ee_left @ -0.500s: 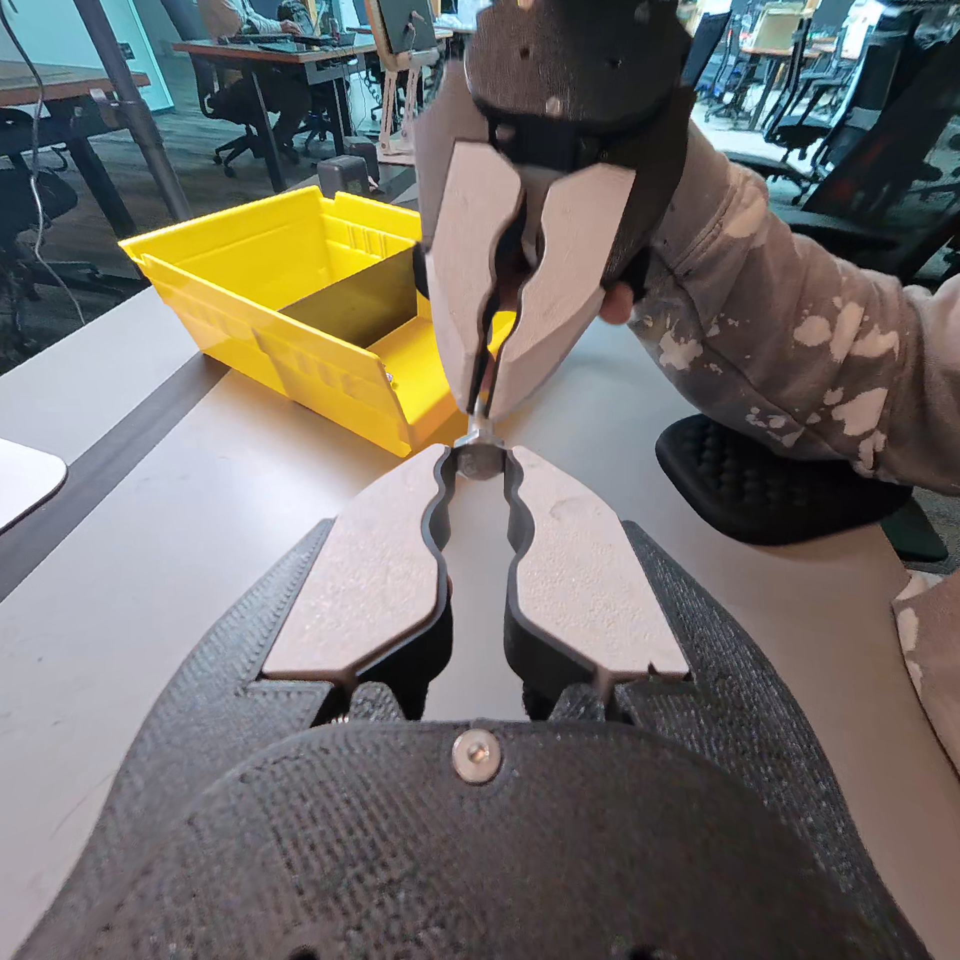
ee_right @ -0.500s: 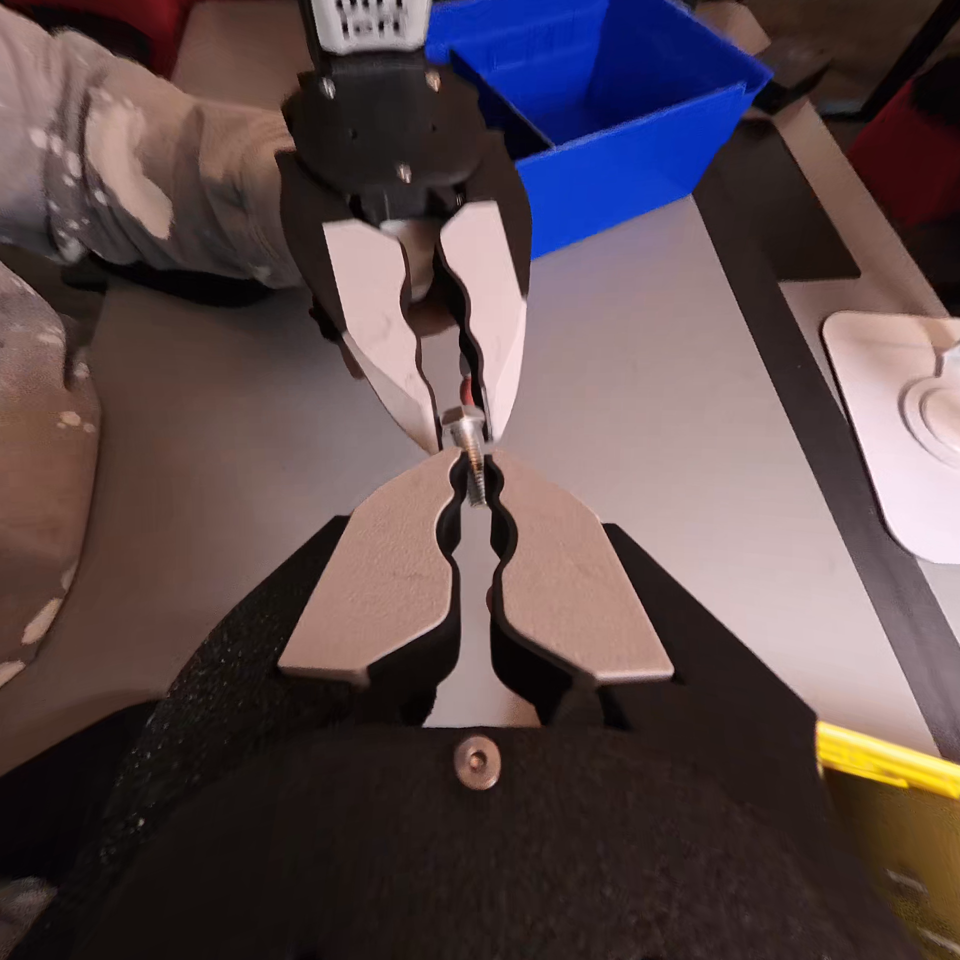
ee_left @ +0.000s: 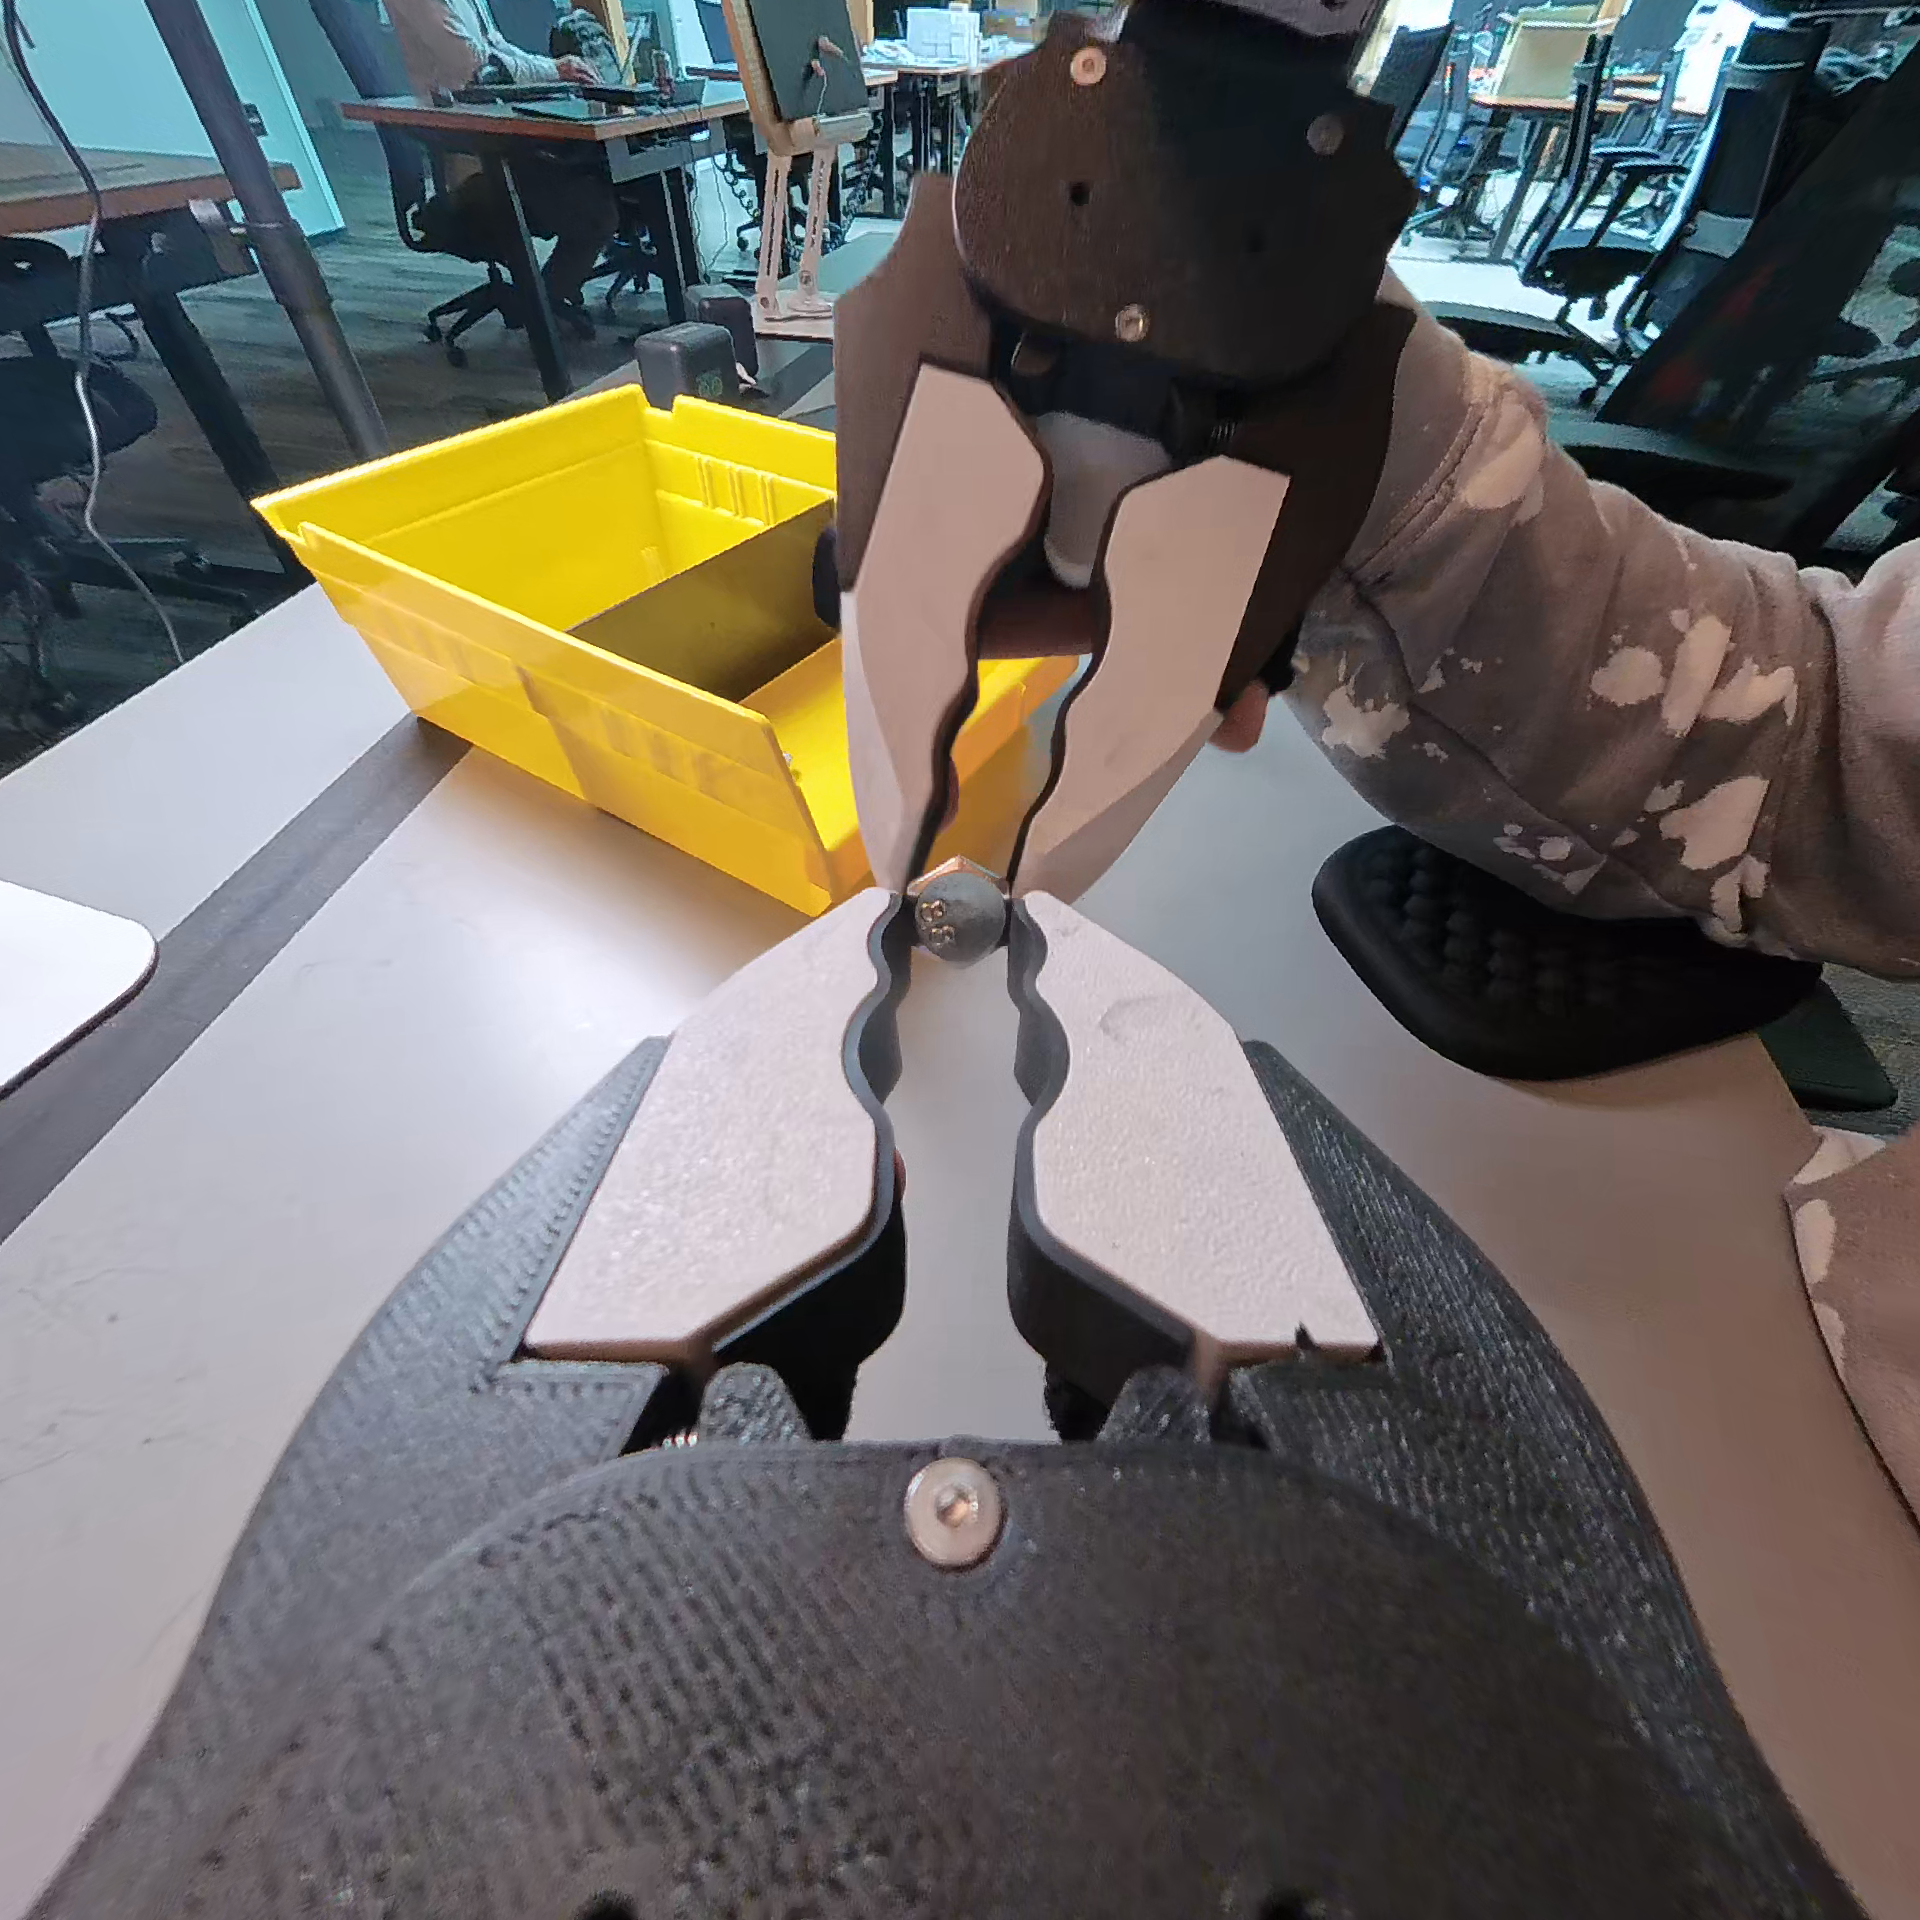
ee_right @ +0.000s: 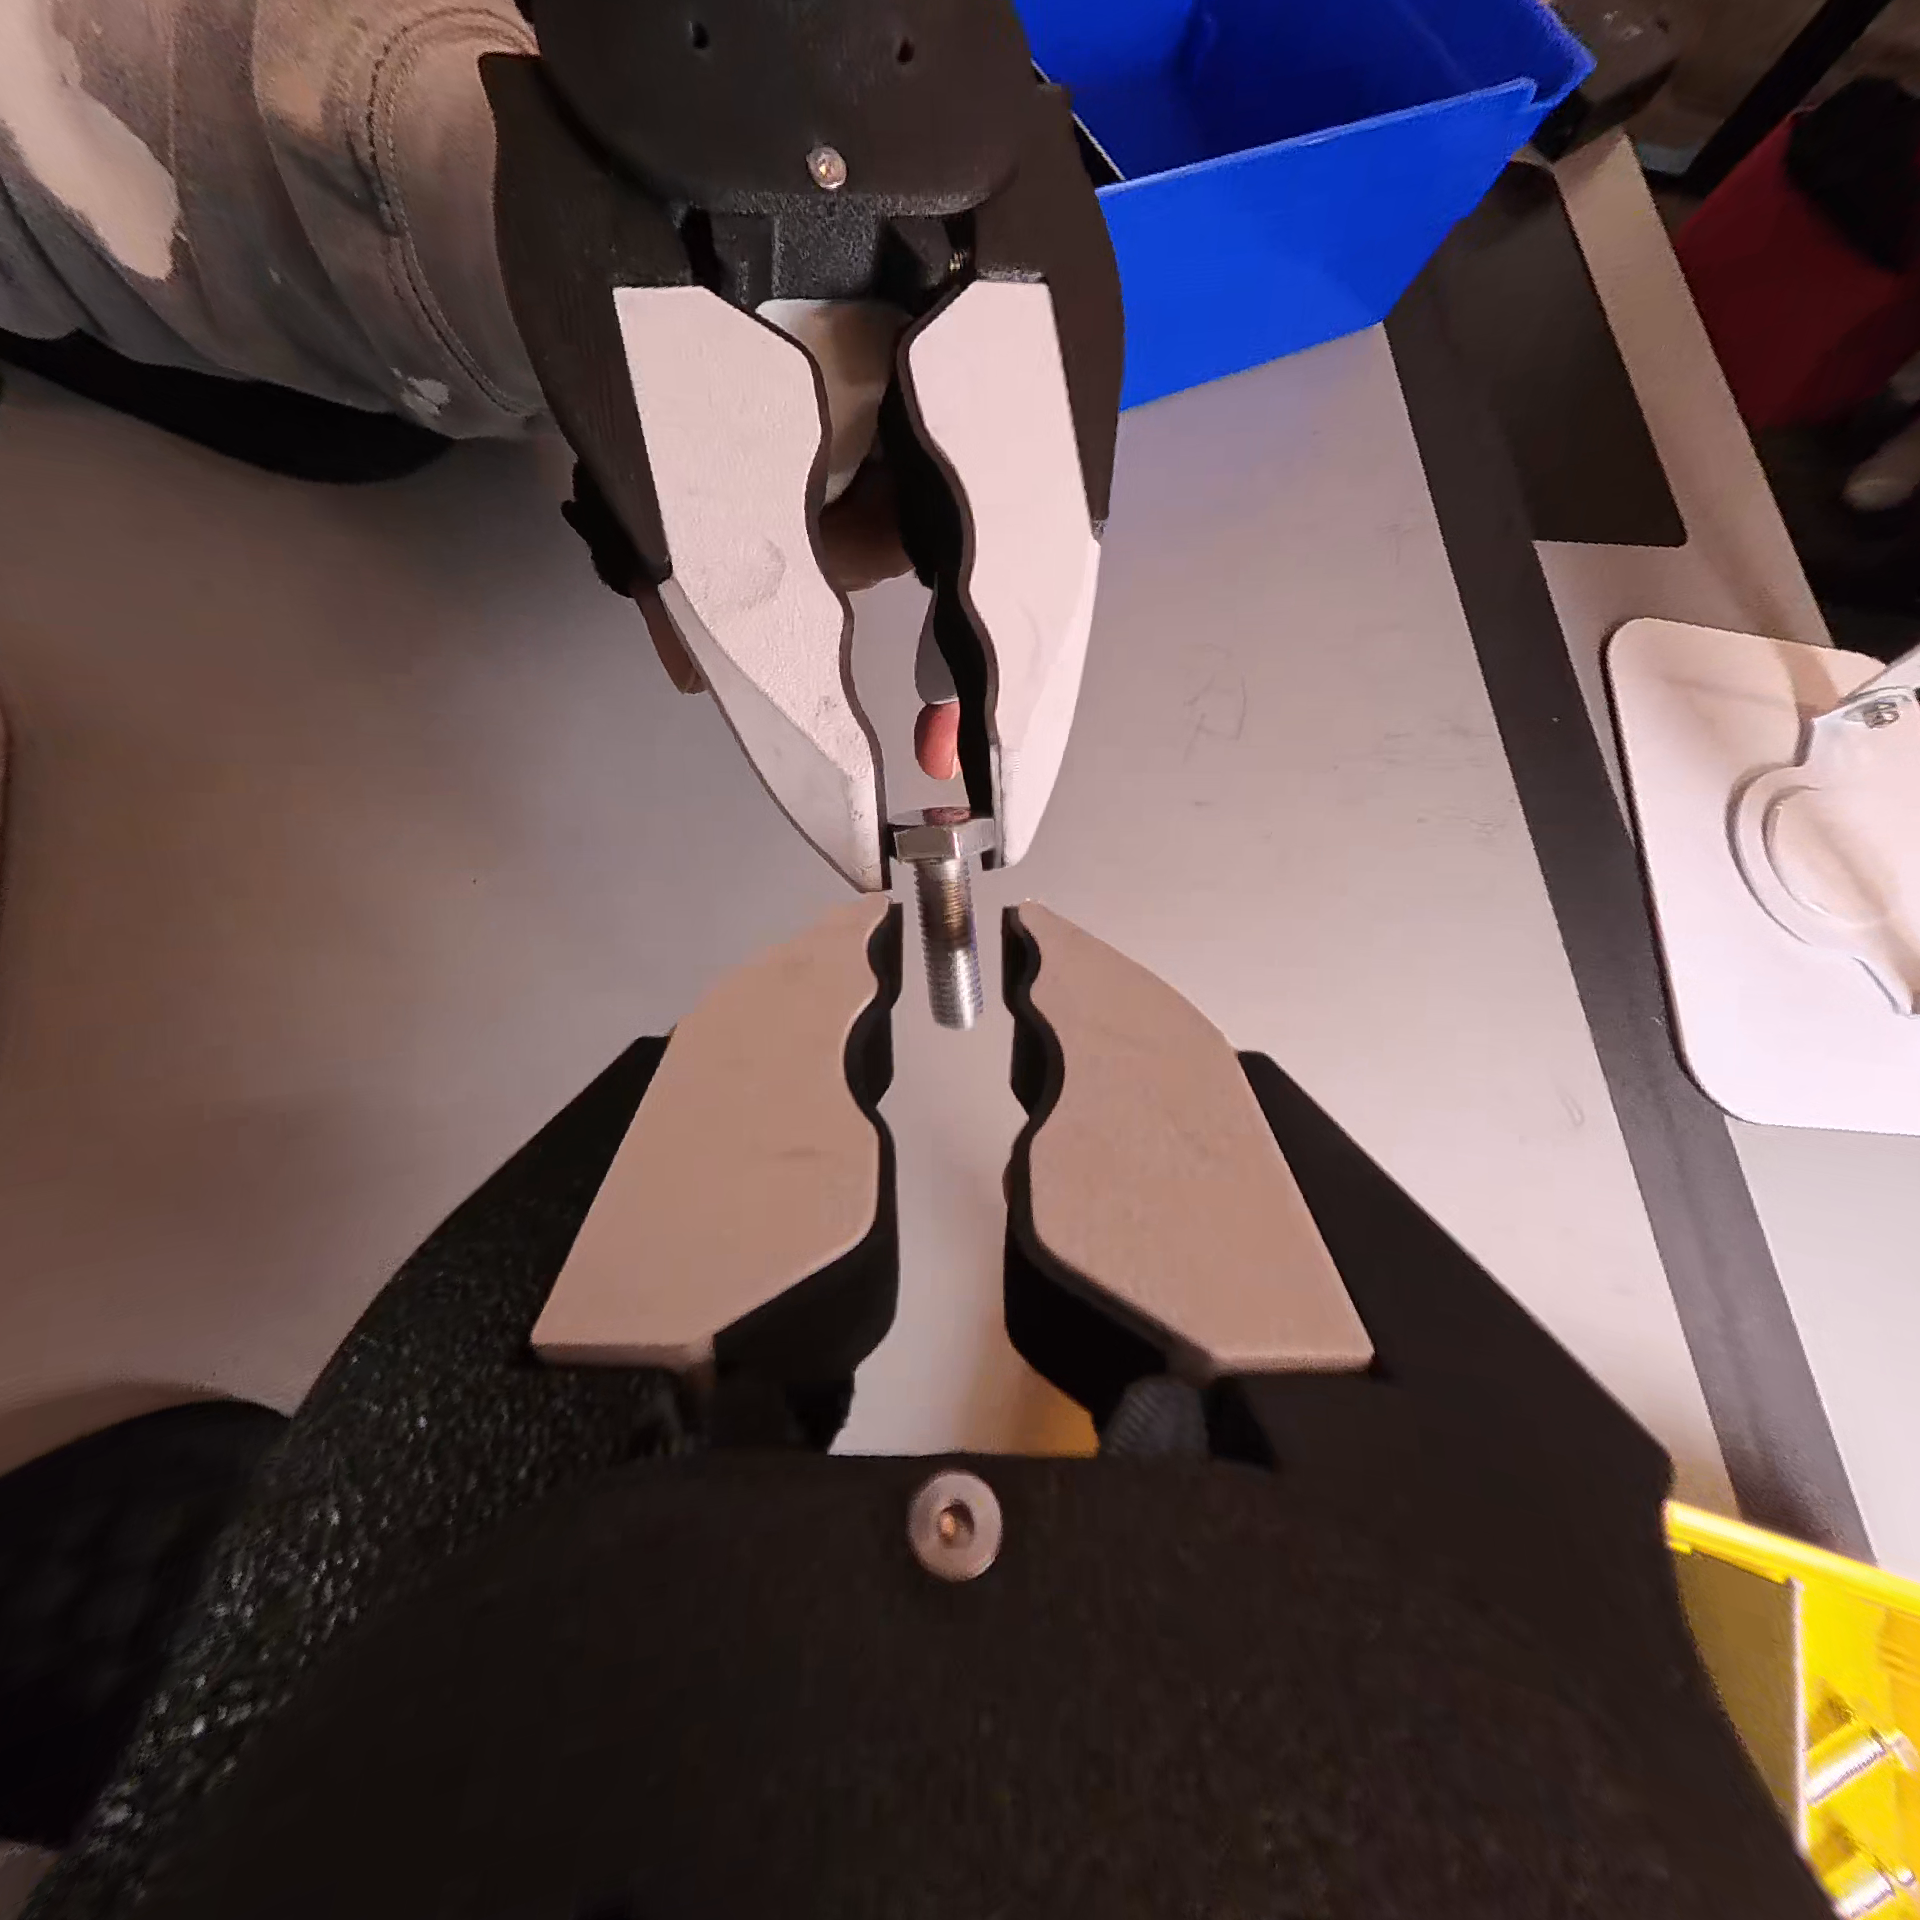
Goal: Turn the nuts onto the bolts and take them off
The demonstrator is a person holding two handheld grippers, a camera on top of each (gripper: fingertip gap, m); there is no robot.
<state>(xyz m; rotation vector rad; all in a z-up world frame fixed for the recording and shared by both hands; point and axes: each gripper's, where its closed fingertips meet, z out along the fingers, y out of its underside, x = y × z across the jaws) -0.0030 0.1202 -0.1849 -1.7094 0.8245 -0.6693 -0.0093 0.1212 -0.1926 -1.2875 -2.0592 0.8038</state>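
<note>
A silver bolt (ee_right: pixel 951 956) hangs in the air above the grey table, with its threaded shaft bare. My left gripper (ee_left: pixel 956 914) is shut on the bolt's hex head (ee_left: pixel 958 923). In the right wrist view the left gripper (ee_right: pixel 942 857) comes in from the top and holds the head. My right gripper (ee_right: pixel 948 920) is open, with one finger on each side of the shaft and not touching it. In the left wrist view the right gripper (ee_left: pixel 966 878) comes down from above, its tips apart just behind the head. I see no nut on the bolt.
A yellow bin (ee_left: pixel 499 582) stands on the table behind the grippers; its corner (ee_right: pixel 1818 1662) holds some bolts. A blue bin (ee_right: pixel 1299 239) stands at the far side. A black wrist pad (ee_left: pixel 1538 966) and a white plate (ee_right: pixel 1766 883) lie at the table's sides. My two grippers' fingertips are within a few centimetres of each other.
My right gripper has opened and let go of the bolt's threaded shaft. My left gripper still holds the bolt head. The two grippers have shifted slightly.
</note>
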